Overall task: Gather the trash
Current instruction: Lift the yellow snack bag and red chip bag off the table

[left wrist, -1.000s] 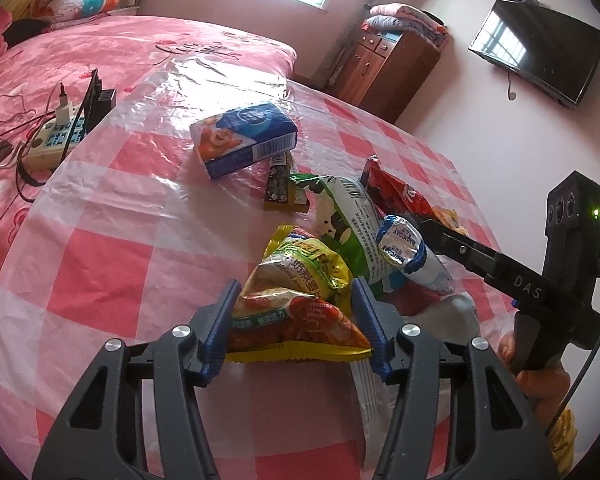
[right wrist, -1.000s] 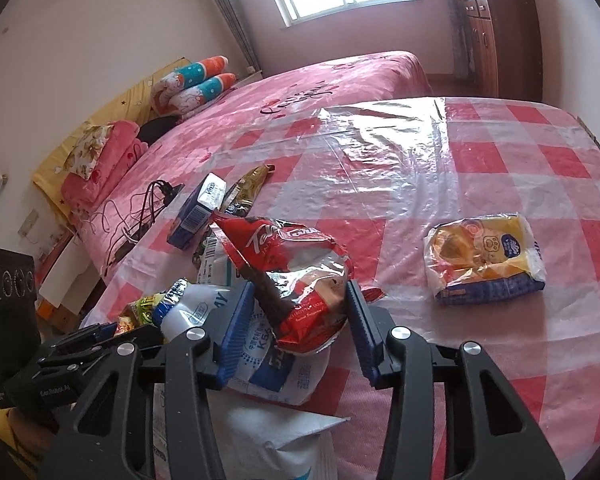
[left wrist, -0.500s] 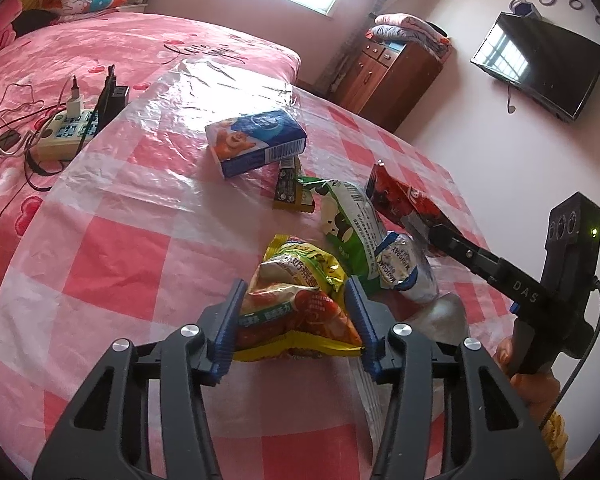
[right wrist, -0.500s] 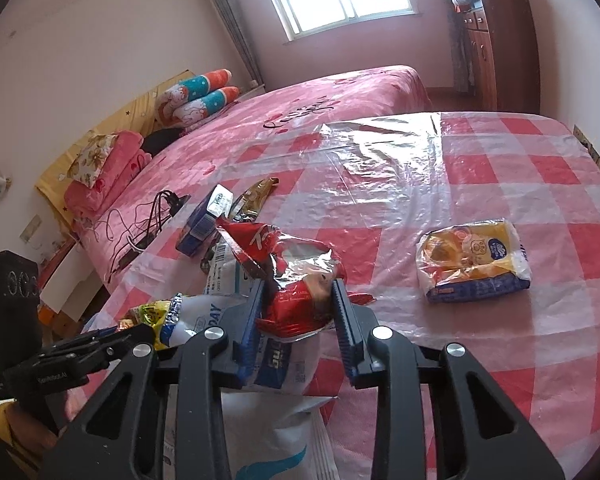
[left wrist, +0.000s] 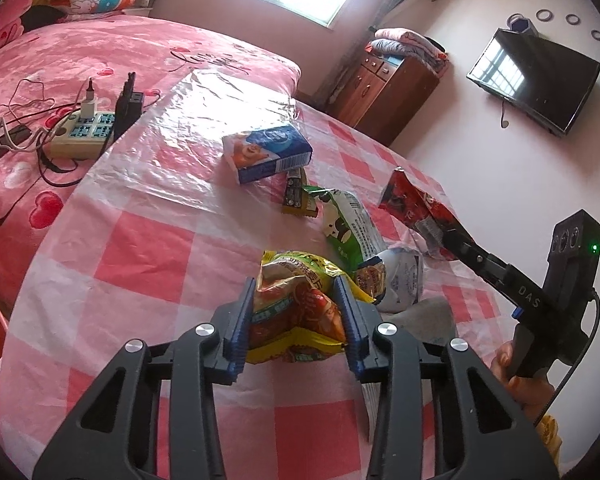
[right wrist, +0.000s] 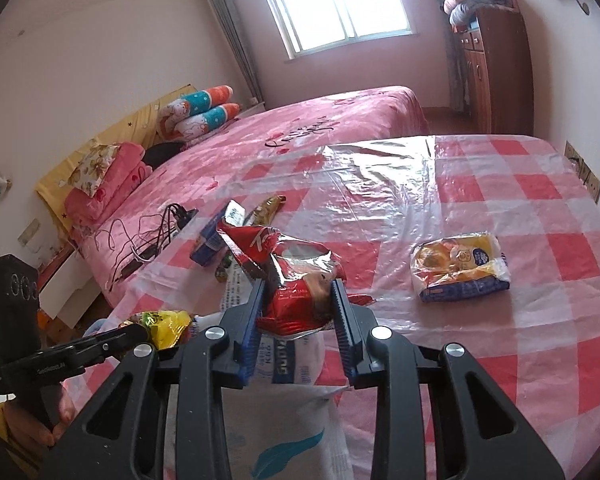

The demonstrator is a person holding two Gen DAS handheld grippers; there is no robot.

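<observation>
Closing on the yellow snack bag [left wrist: 296, 308], the left gripper [left wrist: 298, 322] pinches it; the right gripper [right wrist: 298, 320] clamps the red wrapper [right wrist: 296, 280] near the table's [right wrist: 500, 360] edge.

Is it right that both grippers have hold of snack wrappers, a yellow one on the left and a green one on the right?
Not quite. The right gripper is shut on a red wrapper, not a green one, as the right wrist view shows. The green wrapper lies on the table. The left gripper, its jaws closing, does have the yellow wrapper.
</observation>
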